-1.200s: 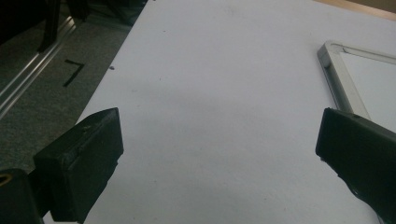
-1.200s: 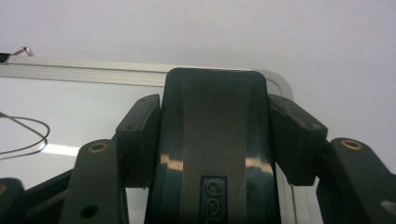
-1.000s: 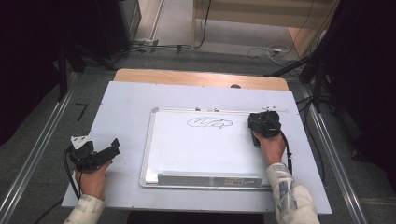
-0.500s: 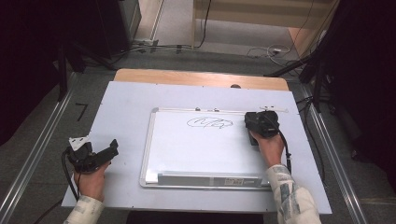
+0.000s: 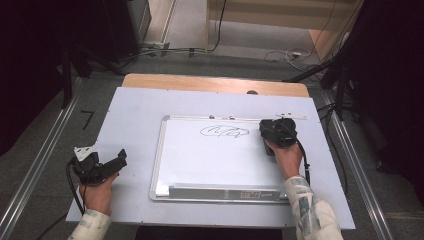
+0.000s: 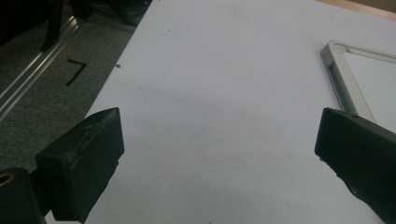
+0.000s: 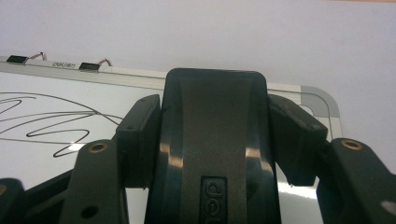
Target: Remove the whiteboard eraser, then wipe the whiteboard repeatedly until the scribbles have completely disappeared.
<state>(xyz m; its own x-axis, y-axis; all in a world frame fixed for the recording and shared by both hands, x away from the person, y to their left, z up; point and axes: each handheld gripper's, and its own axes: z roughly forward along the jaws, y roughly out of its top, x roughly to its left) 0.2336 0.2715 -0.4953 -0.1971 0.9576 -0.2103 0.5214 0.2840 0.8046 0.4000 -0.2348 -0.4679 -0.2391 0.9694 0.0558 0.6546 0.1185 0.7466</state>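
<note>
Pale table sheet, whiteboard at its middle, a gripper on either side.

High view: on the table [image 5: 135, 115] the whiteboard [image 5: 220, 155] lies flat with a scribble [image 5: 225, 131] near its top; the right gripper [image 5: 276, 134] sits on the board's upper right corner, the left gripper [image 5: 107, 165] well apart on bare sheet. Left gripper view: jaws spread wide with nothing between them, the board's frame corner [image 6: 334, 60] ahead. Right gripper view: jaws pinch a black eraser [image 7: 212, 140] standing on the board, just beside the scribble [image 7: 51, 121].

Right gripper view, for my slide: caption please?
Right gripper clamps a black eraser on the whiteboard beside a scribble.
</note>
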